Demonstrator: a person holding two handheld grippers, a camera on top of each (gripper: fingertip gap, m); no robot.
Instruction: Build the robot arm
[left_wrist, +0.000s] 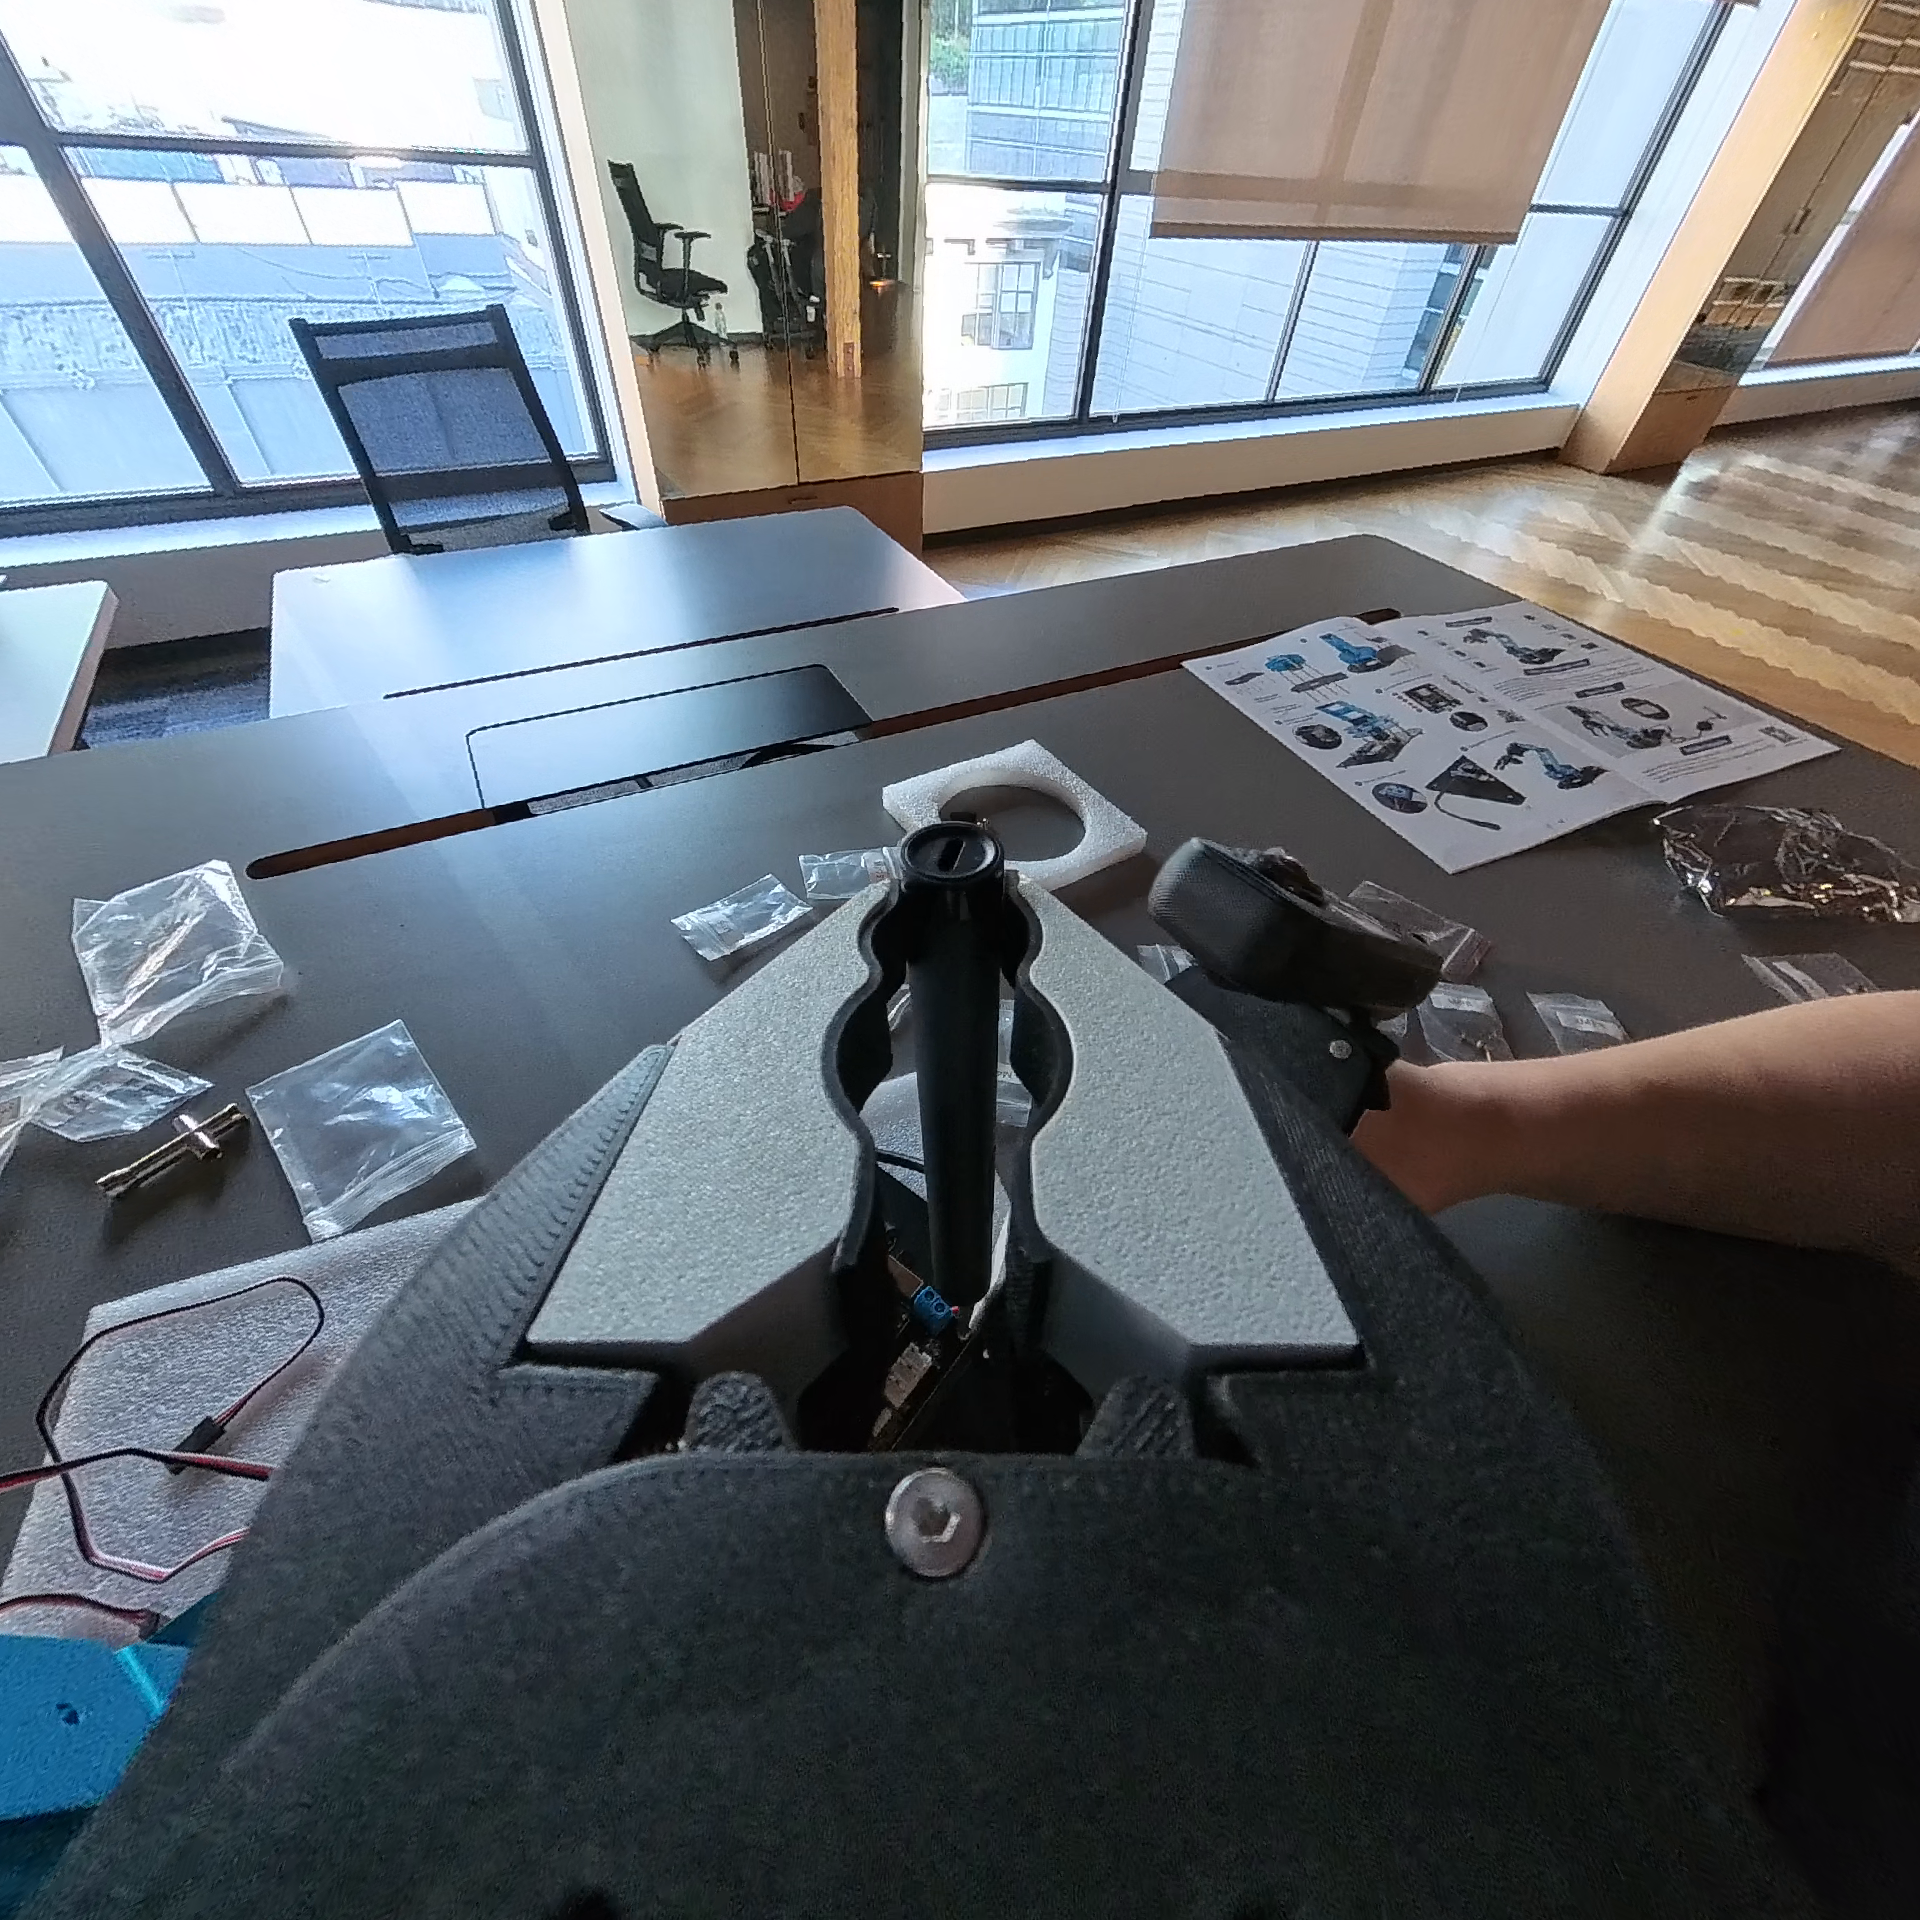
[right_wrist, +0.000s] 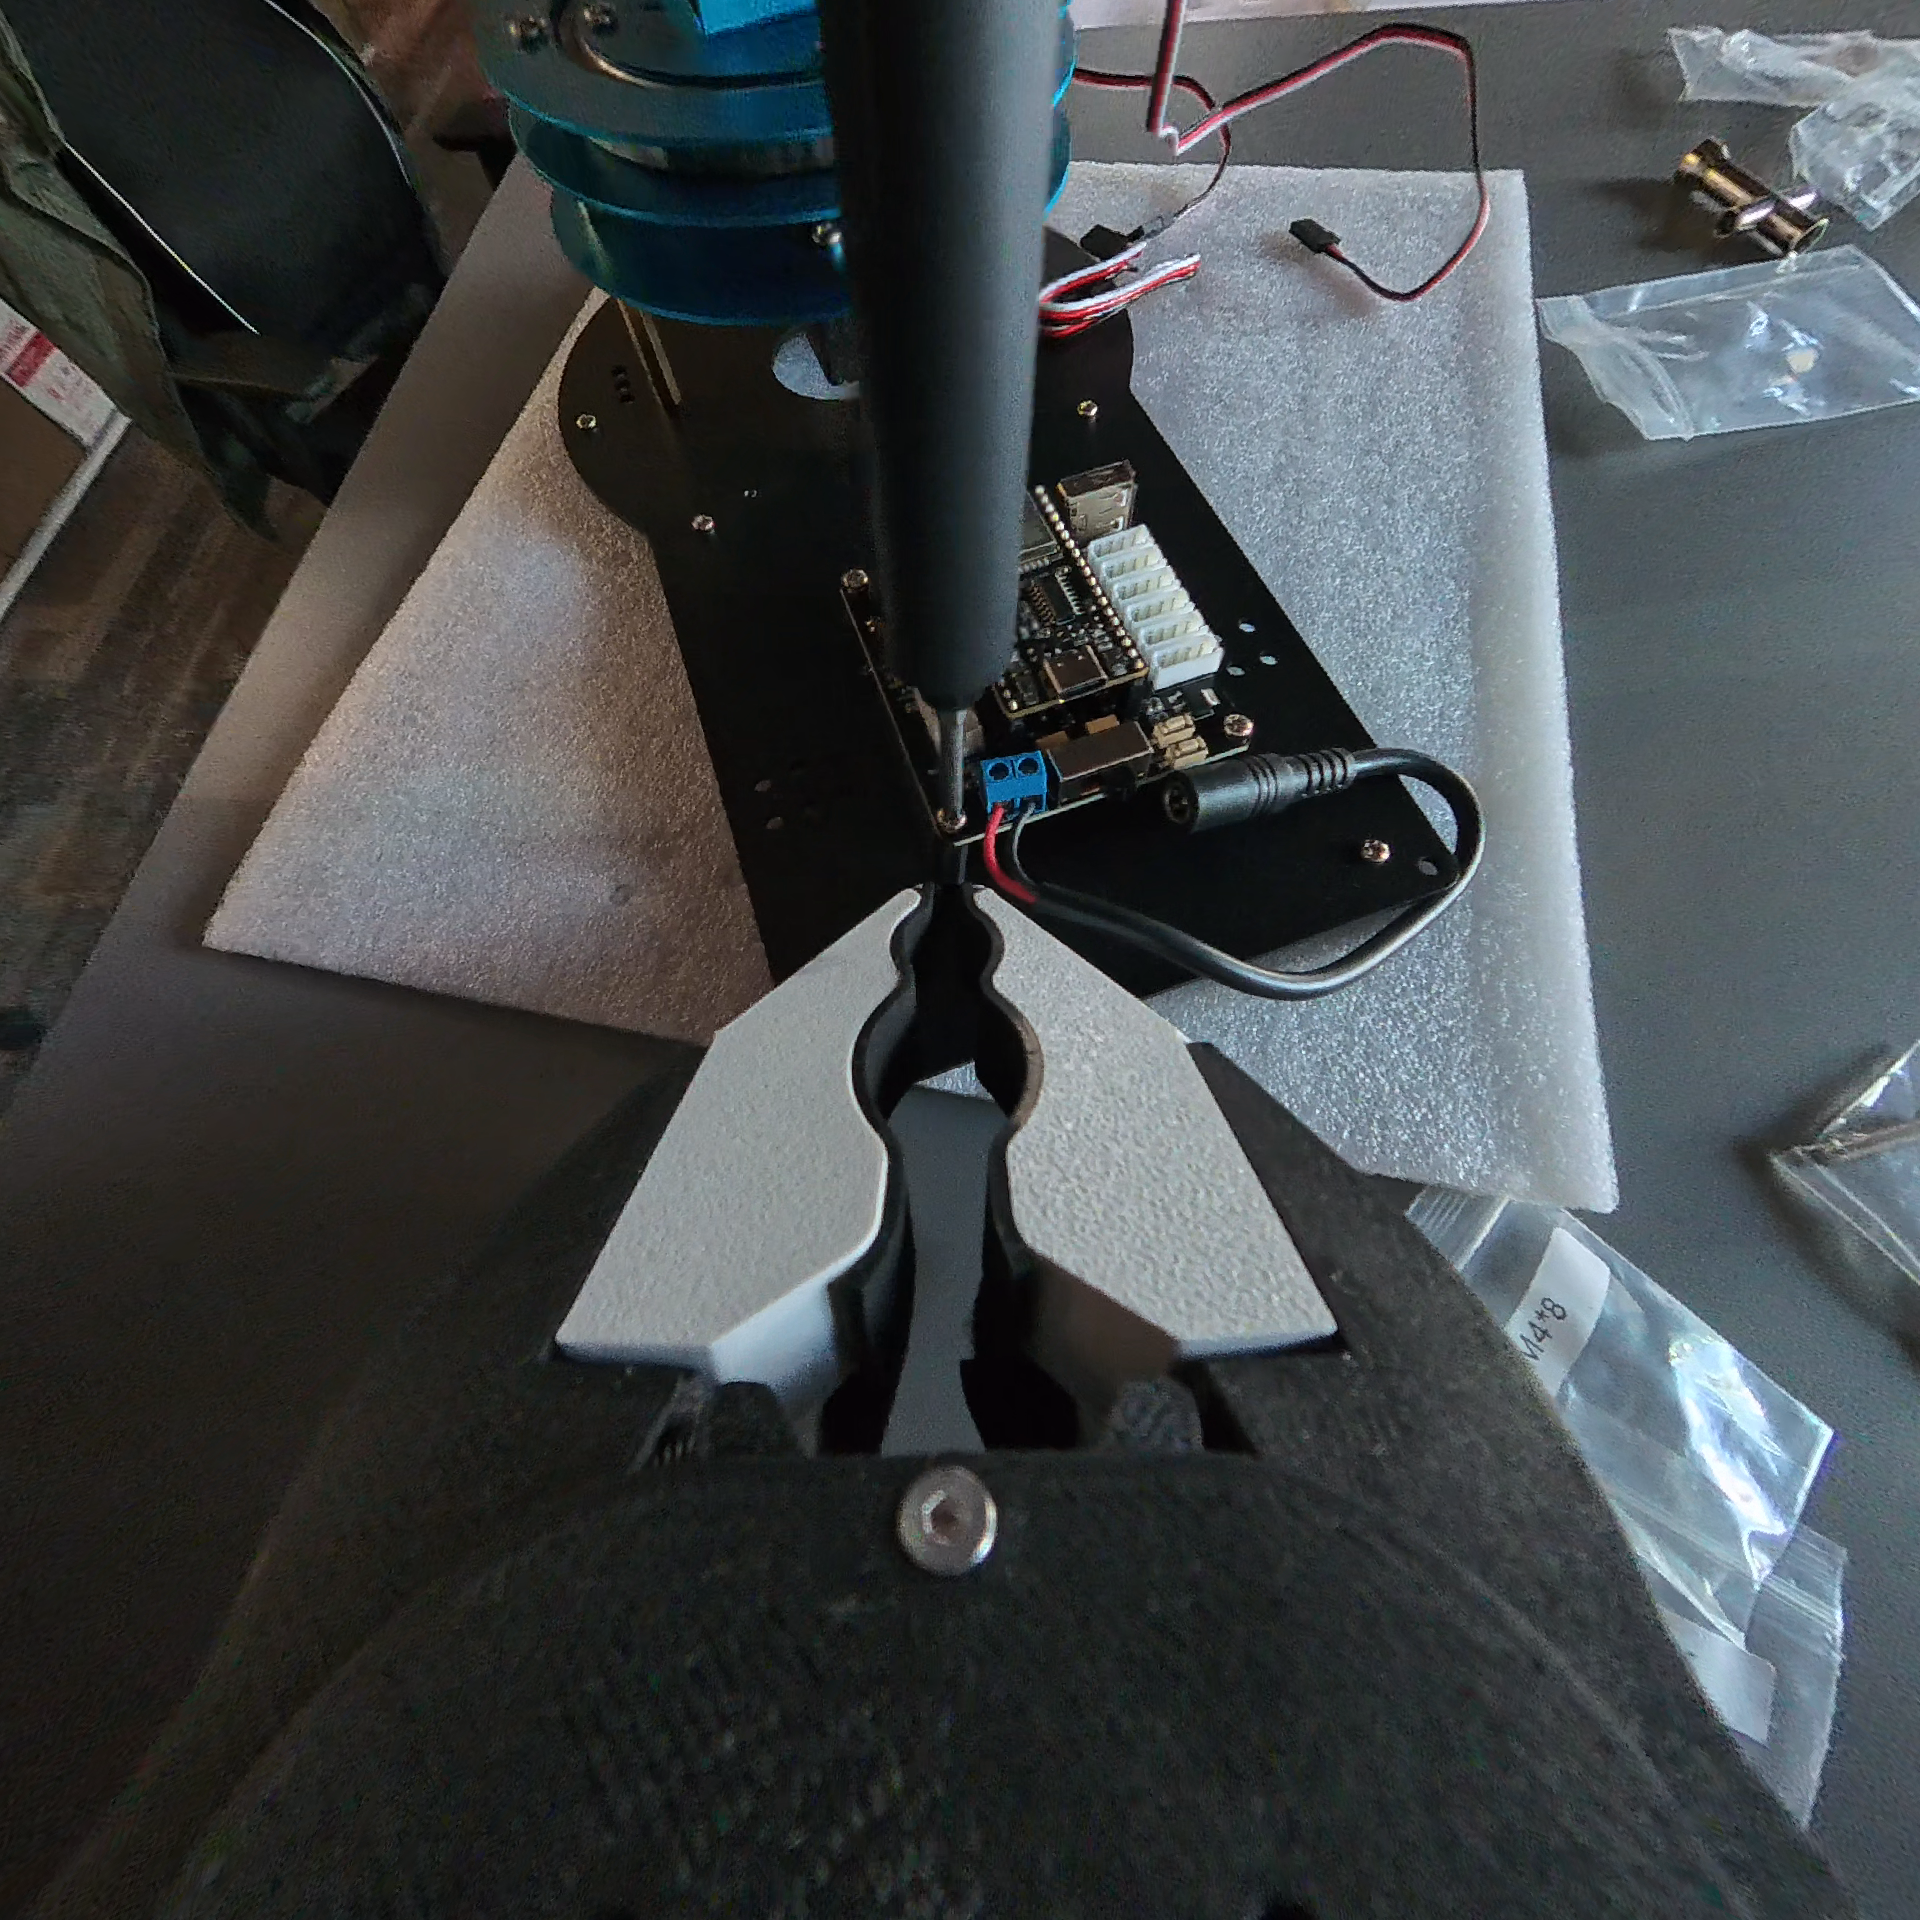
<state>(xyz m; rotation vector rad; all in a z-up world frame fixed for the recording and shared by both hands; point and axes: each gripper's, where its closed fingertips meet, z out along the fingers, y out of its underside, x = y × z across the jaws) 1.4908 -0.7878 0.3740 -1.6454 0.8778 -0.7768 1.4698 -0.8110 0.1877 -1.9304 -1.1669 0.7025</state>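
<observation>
My left gripper (left_wrist: 951, 894) is shut on a black screwdriver (left_wrist: 951, 1039) and holds it upright. In the right wrist view the screwdriver (right_wrist: 951, 364) comes down from above, and its tip sits on a screw (right_wrist: 951, 819) at the near corner of a circuit board (right_wrist: 1101, 644). The board is mounted on a black base plate (right_wrist: 790, 665) that also carries a blue round turntable (right_wrist: 707, 187). My right gripper (right_wrist: 948, 894) is shut, its tips over the plate's near part just in front of that corner. I cannot tell if it pinches anything. It also shows in the left wrist view (left_wrist: 1288, 935), held by a hand.
The plate lies on a white foam sheet (right_wrist: 1351, 520) on a dark table (left_wrist: 623, 935). A black power cable (right_wrist: 1278, 779) and red-white servo wires (right_wrist: 1351, 104) lie near it. Several small plastic bags (left_wrist: 358, 1122), a cross wrench (left_wrist: 177, 1148), a foam square (left_wrist: 1013, 810) and an open manual (left_wrist: 1507, 717) are spread around. My right fingertips sit around 20 cm from my left ones.
</observation>
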